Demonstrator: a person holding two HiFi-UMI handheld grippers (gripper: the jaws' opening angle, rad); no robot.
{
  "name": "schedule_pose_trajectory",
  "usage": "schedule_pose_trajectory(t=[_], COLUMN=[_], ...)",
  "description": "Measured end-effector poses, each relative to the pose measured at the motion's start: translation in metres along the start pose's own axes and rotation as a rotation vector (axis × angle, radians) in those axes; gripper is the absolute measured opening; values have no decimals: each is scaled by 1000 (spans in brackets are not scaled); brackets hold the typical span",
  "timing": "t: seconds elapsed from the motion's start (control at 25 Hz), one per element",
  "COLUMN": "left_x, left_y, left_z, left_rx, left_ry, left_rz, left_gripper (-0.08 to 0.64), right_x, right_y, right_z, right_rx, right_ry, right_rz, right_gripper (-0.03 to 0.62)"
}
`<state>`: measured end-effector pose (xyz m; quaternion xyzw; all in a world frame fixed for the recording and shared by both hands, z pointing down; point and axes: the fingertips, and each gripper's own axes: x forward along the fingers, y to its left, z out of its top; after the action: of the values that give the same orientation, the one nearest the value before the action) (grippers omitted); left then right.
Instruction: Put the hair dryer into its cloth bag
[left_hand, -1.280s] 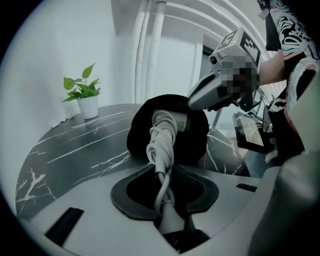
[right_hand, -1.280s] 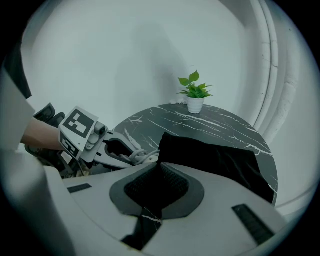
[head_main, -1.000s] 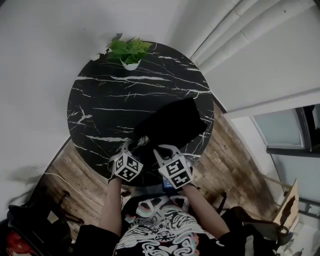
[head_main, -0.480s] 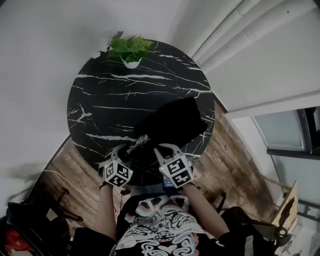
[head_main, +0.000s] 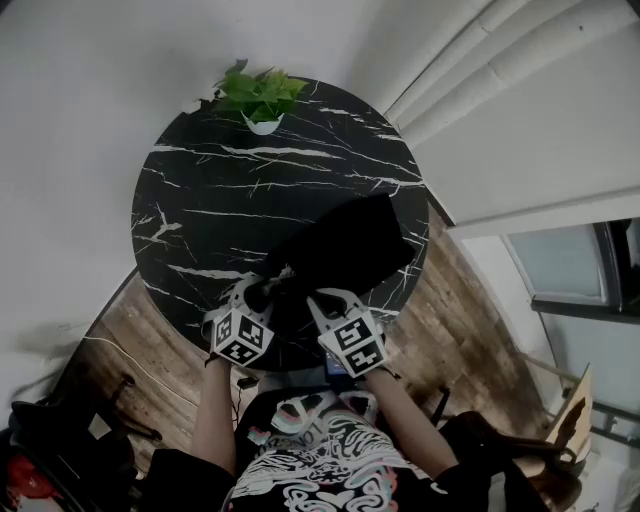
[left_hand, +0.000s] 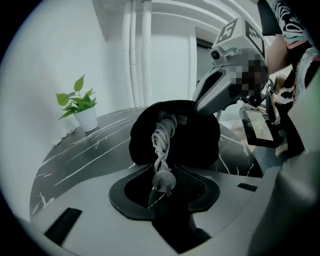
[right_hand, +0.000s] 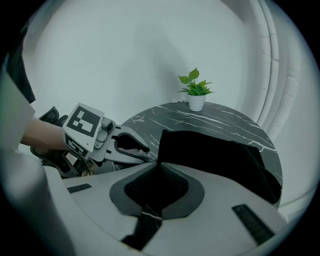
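Black cloth bag (head_main: 352, 248): lies on the marble table (head_main: 215, 190), just ahead of both grippers.
Right gripper (right_hand: 156, 175): we see its jaws pinched together on the bag's near edge.
Left gripper (left_hand: 162, 189): its jaws have just been closing; we read them as clamped on the white plug (left_hand: 162, 181).
Cord (left_hand: 162, 136): twisted, it runs from the plug into the bag's mouth just ahead.
Hair dryer: we cannot see its body.

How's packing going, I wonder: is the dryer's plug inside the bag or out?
Out: the plug sits outside the black bag, on white cord trailing from its mouth.
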<state>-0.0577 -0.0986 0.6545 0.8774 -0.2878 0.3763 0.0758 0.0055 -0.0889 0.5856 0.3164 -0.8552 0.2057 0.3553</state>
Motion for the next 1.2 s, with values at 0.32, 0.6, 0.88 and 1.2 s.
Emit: schedule_pose_trajectory(t=[0.32, 0.6, 0.88, 1.2], left_x=[23, 45, 70, 74], left_y=[-4, -15, -19, -19], left_z=[19, 42, 57, 57], left_rx=[40, 64, 103, 54], left_ry=[-15, -48, -47, -46], left_rz=[-25, -60, -95, -126], left_gripper=[135, 135, 135, 135], right_x=[-5, -1, 2, 6], right_y=[1, -1, -3, -9], right_z=[4, 1, -7, -11], right_rx=[-2, 12, 24, 26], right_ry=[-10, -16, 7, 27], right_rz=[19, 48, 64, 73], right_gripper=[31, 31, 31, 31])
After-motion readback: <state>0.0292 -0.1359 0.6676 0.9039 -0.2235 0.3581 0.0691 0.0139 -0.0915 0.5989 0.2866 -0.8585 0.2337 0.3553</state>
